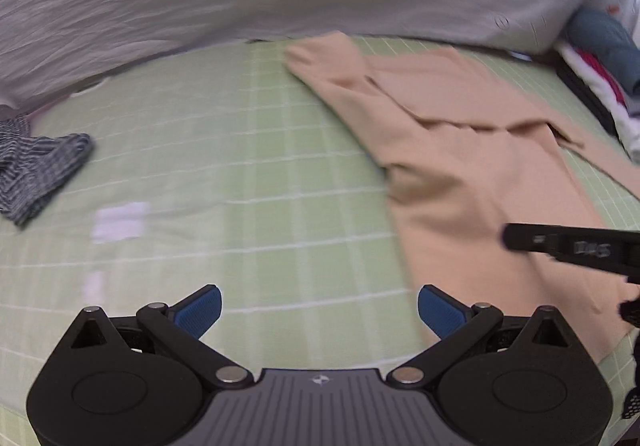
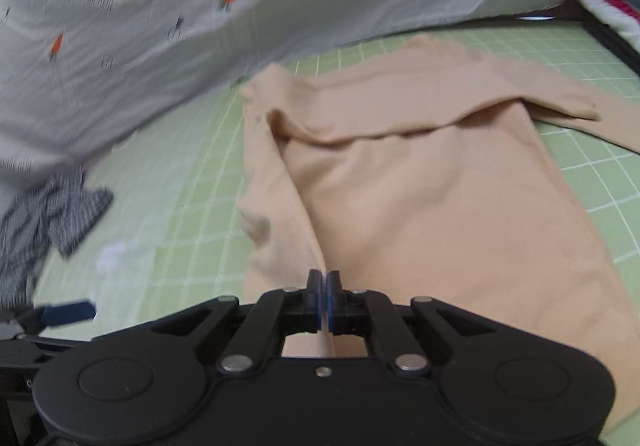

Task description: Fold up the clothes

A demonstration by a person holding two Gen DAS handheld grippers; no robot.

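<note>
Beige garment (image 2: 420, 198) lies partly folded; near edge lifted.

tan garment (image 2: 420, 206): smooth matt knit | sheet (image 1: 240, 174): matt checked cotton | tool pads (image 1: 200, 310): ribbed rubber

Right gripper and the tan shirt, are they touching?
Touching. The right wrist view shows the right gripper shut, with a ridge of the tan shirt pinched between its fingers.

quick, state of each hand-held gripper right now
left hand-held gripper: open, holding nothing
right hand-held gripper: shut on the beige garment
</note>
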